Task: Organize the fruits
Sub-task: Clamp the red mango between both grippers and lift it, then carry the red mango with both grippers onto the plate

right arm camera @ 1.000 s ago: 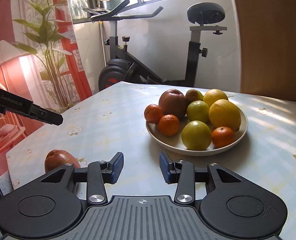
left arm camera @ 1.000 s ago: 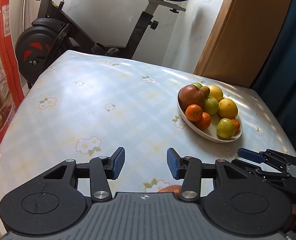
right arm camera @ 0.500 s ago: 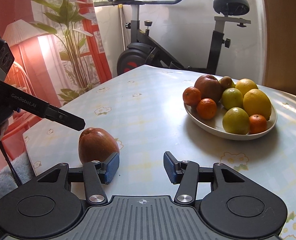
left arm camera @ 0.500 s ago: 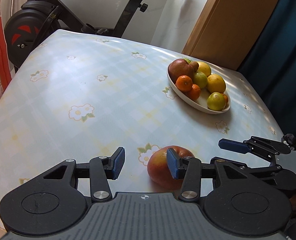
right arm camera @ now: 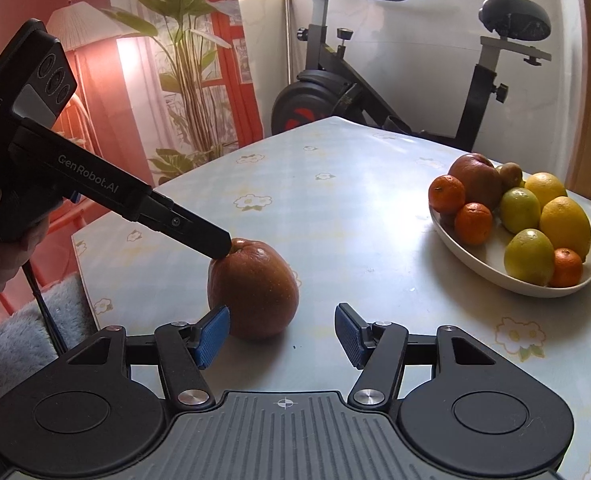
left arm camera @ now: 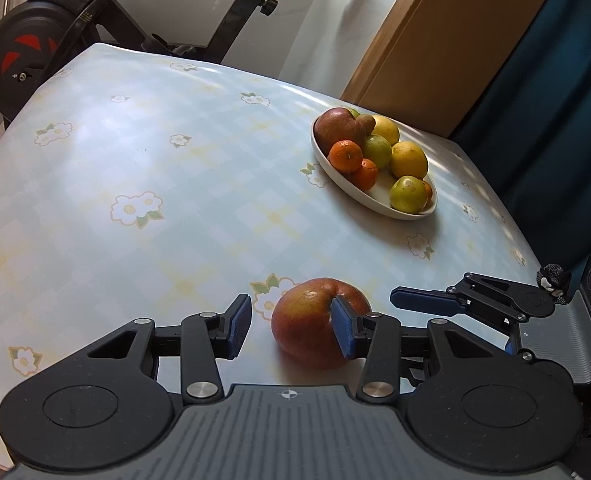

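Note:
A red apple (left arm camera: 309, 332) stands alone near the table's front edge; it also shows in the right wrist view (right arm camera: 255, 292). My left gripper (left arm camera: 291, 328) is open, its right pad over the apple's top and the apple partly between the jaws. My right gripper (right arm camera: 281, 332) is open and empty, its left pad next to the apple. A white oval bowl (left arm camera: 359, 194) holds an apple, mandarins, lemons and green citrus; it appears at the right in the right wrist view (right arm camera: 491, 264).
The table (left arm camera: 135, 184) has a pale blue flowered cloth. An exercise bike (right arm camera: 375, 92) stands behind it, a plant (right arm camera: 183, 56) and lamp to the left. A wooden panel (left arm camera: 435, 40) and blue curtain (left arm camera: 555, 100) are at the right. A fluffy grey seat (right arm camera: 19, 332) is at the front edge.
Both grippers have drawn back and tilted down toward the lone apple. It now sits at the left gripper's right pad and beside the right gripper's left pad. The bowl looks farther away.

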`<state>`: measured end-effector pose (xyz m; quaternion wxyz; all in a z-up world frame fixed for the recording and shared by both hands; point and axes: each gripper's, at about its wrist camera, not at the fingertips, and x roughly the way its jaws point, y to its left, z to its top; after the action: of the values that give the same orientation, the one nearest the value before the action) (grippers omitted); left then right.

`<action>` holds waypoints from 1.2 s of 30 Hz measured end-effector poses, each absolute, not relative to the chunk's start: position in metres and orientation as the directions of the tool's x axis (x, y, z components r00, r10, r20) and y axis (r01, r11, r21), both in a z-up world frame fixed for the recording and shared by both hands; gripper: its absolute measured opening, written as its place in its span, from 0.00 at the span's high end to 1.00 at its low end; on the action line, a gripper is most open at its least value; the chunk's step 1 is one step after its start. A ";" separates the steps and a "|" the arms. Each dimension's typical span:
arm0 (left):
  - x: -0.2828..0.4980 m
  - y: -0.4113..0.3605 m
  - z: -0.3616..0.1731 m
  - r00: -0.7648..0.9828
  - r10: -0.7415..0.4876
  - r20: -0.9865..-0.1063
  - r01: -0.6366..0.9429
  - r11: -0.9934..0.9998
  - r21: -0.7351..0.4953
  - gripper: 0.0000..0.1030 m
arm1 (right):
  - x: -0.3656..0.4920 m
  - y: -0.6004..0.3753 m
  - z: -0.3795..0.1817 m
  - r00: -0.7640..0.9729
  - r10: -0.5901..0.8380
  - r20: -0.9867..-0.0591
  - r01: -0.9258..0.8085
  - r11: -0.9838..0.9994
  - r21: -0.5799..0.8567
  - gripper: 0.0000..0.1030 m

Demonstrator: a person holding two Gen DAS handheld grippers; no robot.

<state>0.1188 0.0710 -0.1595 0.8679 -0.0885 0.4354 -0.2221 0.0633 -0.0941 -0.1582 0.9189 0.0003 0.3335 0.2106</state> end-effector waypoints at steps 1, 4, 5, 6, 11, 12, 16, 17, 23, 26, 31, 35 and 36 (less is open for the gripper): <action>0.119 0.071 -0.160 0.520 -0.468 -0.715 0.308 0.883 -0.353 0.57 | 0.065 -0.093 -0.159 0.681 0.397 -0.615 -0.395 0.907 0.148 0.46; 0.122 0.073 -0.161 0.505 -0.491 -0.710 0.309 0.871 -0.382 0.61 | 0.068 -0.089 -0.162 0.669 0.410 -0.619 -0.409 0.900 0.154 0.46; 0.124 0.074 -0.162 0.500 -0.496 -0.710 0.305 0.868 -0.392 0.61 | 0.070 -0.088 -0.163 0.667 0.411 -0.622 -0.412 0.898 0.153 0.46; 0.126 0.074 -0.163 0.495 -0.501 -0.710 0.301 0.866 -0.400 0.61 | 0.070 -0.088 -0.164 0.664 0.413 -0.624 -0.416 0.897 0.151 0.46; 0.130 0.073 -0.166 0.483 -0.512 -0.710 0.287 0.859 -0.423 0.61 | 0.077 -0.078 -0.169 0.645 0.422 -0.637 -0.450 0.883 0.129 0.46; 0.131 0.071 -0.166 0.481 -0.517 -0.708 0.291 0.856 -0.427 0.61 | 0.078 -0.077 -0.169 0.644 0.424 -0.637 -0.455 0.882 0.126 0.46; 0.131 0.065 -0.166 0.479 -0.524 -0.704 0.304 0.852 -0.427 0.61 | 0.085 -0.073 -0.170 0.638 0.432 -0.638 -0.468 0.875 0.125 0.45; 0.132 0.065 -0.167 0.479 -0.525 -0.703 0.302 0.851 -0.430 0.61 | 0.087 -0.073 -0.171 0.637 0.431 -0.639 -0.468 0.875 0.125 0.45; 0.136 0.060 -0.169 0.472 -0.539 -0.698 0.300 0.842 -0.448 0.61 | 0.090 -0.078 -0.180 0.614 0.437 -0.658 -0.452 0.877 0.160 0.46; 0.137 0.056 -0.169 0.469 -0.545 -0.695 0.308 0.839 -0.449 0.61 | 0.089 -0.084 -0.182 0.618 0.450 -0.644 -0.440 0.877 0.191 0.47; 0.140 0.048 -0.168 0.471 -0.544 -0.694 0.320 0.839 -0.440 0.61 | 0.088 -0.093 -0.183 0.637 0.441 -0.632 -0.413 0.888 0.204 0.47; 0.145 0.039 -0.162 0.476 -0.555 -0.682 0.338 0.832 -0.441 0.61 | 0.086 -0.105 -0.178 0.671 0.428 -0.605 -0.386 0.899 0.208 0.47; 0.146 0.036 -0.160 0.478 -0.557 -0.679 0.345 0.830 -0.438 0.61 | 0.086 -0.109 -0.177 0.681 0.424 -0.597 -0.380 0.902 0.207 0.47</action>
<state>0.1461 0.0363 -0.1602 0.8511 -0.1215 0.4366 -0.2649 0.0858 -0.1085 -0.1765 0.9161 0.0330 0.3339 0.2194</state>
